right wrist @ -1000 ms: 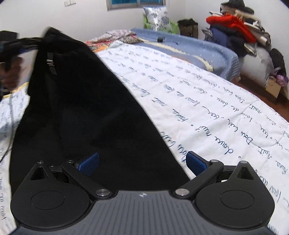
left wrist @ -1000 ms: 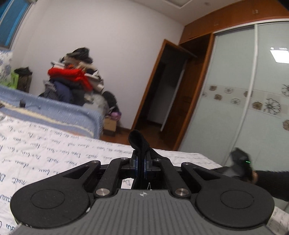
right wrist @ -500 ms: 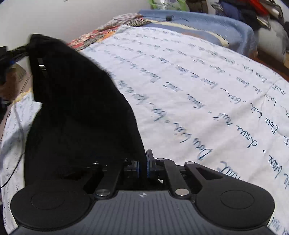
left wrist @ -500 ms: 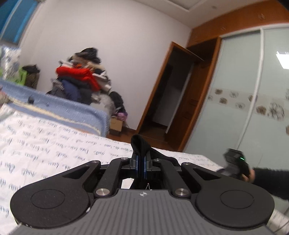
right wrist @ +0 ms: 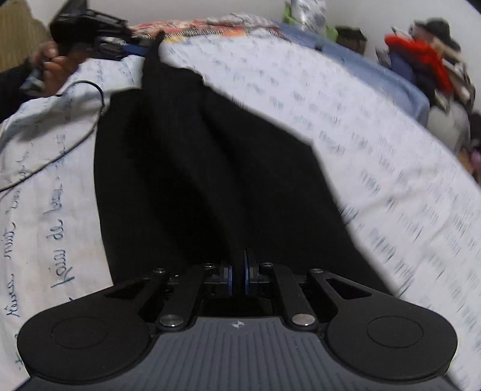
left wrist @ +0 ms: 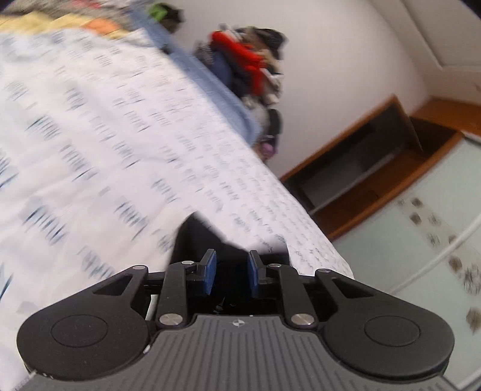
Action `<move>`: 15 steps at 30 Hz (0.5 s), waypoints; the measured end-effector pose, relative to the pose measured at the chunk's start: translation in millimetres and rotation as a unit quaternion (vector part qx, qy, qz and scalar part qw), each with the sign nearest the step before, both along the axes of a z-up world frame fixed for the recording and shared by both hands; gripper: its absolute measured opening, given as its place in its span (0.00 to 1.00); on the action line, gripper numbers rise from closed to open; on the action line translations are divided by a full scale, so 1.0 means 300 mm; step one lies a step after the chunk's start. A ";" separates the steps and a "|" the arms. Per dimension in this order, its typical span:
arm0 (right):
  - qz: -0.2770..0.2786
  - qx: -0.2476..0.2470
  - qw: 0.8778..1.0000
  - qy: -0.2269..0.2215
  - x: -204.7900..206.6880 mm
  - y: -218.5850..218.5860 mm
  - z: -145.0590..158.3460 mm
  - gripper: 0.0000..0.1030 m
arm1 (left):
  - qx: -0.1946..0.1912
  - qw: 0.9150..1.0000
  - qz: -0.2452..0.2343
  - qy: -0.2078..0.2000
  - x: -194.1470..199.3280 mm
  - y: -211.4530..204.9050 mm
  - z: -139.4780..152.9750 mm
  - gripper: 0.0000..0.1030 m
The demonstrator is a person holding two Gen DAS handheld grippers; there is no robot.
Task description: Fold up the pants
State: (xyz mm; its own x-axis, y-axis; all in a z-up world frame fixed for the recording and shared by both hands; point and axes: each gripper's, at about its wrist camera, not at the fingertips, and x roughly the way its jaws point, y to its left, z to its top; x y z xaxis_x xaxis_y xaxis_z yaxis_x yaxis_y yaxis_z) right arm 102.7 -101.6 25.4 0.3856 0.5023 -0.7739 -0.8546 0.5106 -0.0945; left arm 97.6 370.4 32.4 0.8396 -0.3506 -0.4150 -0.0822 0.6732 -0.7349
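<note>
So the big change is on the left gripper [left wrist: 229,272]: a second ago its blue pads were pinched tight on a bit of black cloth, and its jaws have just been opening, so there's a clear gap between the pads [left wrist: 208,275] with the dark fabric of the pants [left wrist: 210,237] lying past them, low in the middle of the frame (no pad looks to be pressing on it). That view has also rolled, so the bedspread [left wrist: 105,144] with its blue handwriting print fills the left side at a slant, all blurred, and the pile of clothes [left wrist: 249,63] sits at the top centre instead of upper left.

On the right wrist view, the right gripper [right wrist: 237,276] was spread wide a second ago; its jaws are together on a fold of the black pants [right wrist: 195,168], pinching it between the blue pads. The pants spread out across the middle of the frame on the bedspread [right wrist: 345,120] and run up to a narrow point at the upper left, right by the left gripper [right wrist: 87,27] and the person's hand [right wrist: 57,64].
</note>
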 end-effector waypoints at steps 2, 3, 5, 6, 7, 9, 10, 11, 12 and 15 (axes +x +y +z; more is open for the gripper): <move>-0.013 0.015 1.000 0.000 -0.004 -0.007 0.005 0.06 | -0.016 1.000 0.010 0.023 -0.040 0.031 0.013 0.50; -0.019 0.025 1.000 0.001 -0.006 -0.021 0.016 0.07 | -0.019 0.999 0.026 0.021 -0.068 0.042 0.022 0.68; -0.030 0.043 0.999 -0.001 0.008 -0.043 0.049 0.07 | -0.025 0.998 0.058 0.013 -0.129 0.063 0.033 0.80; -0.036 0.051 0.998 0.001 0.021 -0.049 0.064 0.07 | -0.034 0.997 0.063 0.012 -0.148 0.066 0.039 0.79; -0.041 0.060 0.997 0.001 0.031 -0.054 0.075 0.07 | -0.046 0.997 0.068 0.010 -0.168 0.063 0.041 0.79; -0.048 0.073 0.996 0.002 0.042 -0.064 0.093 0.07 | -0.068 0.995 0.071 0.019 -0.201 0.039 0.028 0.79; -0.050 0.077 0.996 0.000 0.046 -0.065 0.101 0.07 | -0.077 0.994 0.070 0.026 -0.211 0.025 0.019 0.79; -0.051 0.078 0.996 -0.002 0.050 -0.063 0.111 0.07 | -0.087 0.993 0.070 0.033 -0.218 0.004 0.006 0.77; -0.051 0.079 0.996 -0.004 0.063 -0.059 0.116 0.07 | -0.099 0.992 0.068 0.040 -0.222 -0.012 -0.006 0.76; -0.050 0.081 0.995 -0.003 0.067 -0.041 0.121 0.07 | -0.121 0.990 0.058 0.046 -0.211 -0.063 -0.029 0.73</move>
State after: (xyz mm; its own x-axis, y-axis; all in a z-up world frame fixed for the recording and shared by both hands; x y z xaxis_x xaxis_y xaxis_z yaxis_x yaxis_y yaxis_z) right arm 122.9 -113.9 61.8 0.4447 0.5787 -0.6836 -0.7983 0.6022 -0.0095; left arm 34.4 351.4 23.7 0.8425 -0.3527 -0.4071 -0.2230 0.4596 -0.8597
